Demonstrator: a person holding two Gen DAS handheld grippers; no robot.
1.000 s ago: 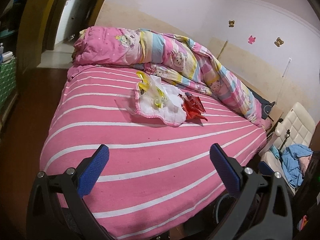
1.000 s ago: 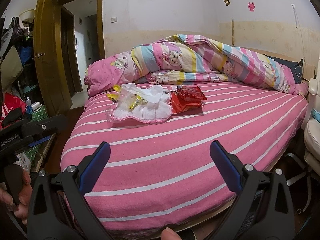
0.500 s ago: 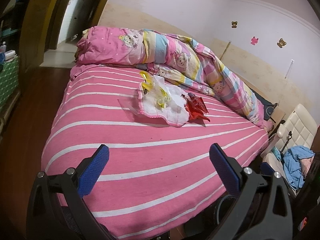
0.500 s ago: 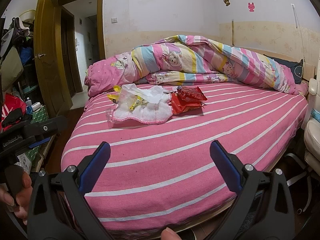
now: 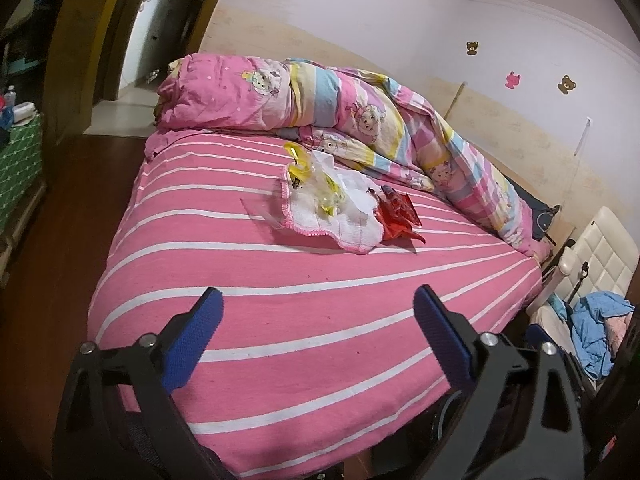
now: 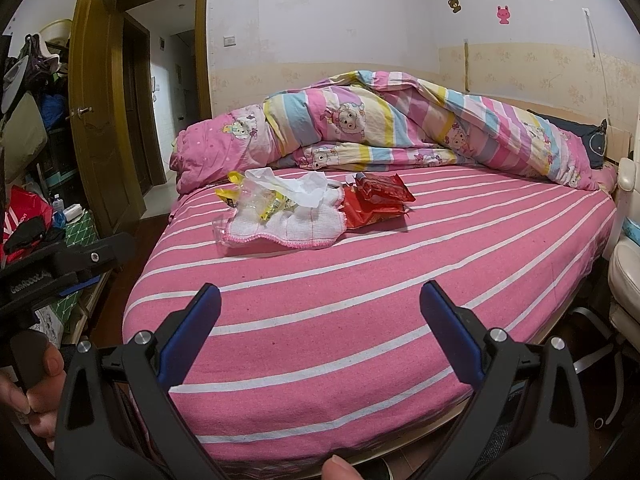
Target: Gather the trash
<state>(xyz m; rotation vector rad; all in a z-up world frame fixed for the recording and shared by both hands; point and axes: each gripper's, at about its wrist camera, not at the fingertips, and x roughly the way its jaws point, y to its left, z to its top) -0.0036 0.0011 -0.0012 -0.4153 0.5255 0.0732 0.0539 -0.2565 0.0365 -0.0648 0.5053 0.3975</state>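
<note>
Above the near edge of a bed with a pink, white-striped sheet (image 5: 304, 320), the left gripper (image 5: 318, 320) hovers, its blue-padded jaws closing with nothing between them. Far ahead lies the trash: yellow-printed clear plastic wrappers (image 5: 316, 184) on a white, pink-edged cloth (image 5: 340, 226), red foil packets (image 5: 398, 216) touching its right side.

From the right wrist, the right gripper (image 6: 320, 320) hangs with fingers wide apart and empty over the same sheet (image 6: 360, 312). Wrappers (image 6: 264, 200), cloth (image 6: 304, 228) and packets (image 6: 376, 198) sit far off, near a striped cartoon quilt (image 6: 380, 128).
</note>
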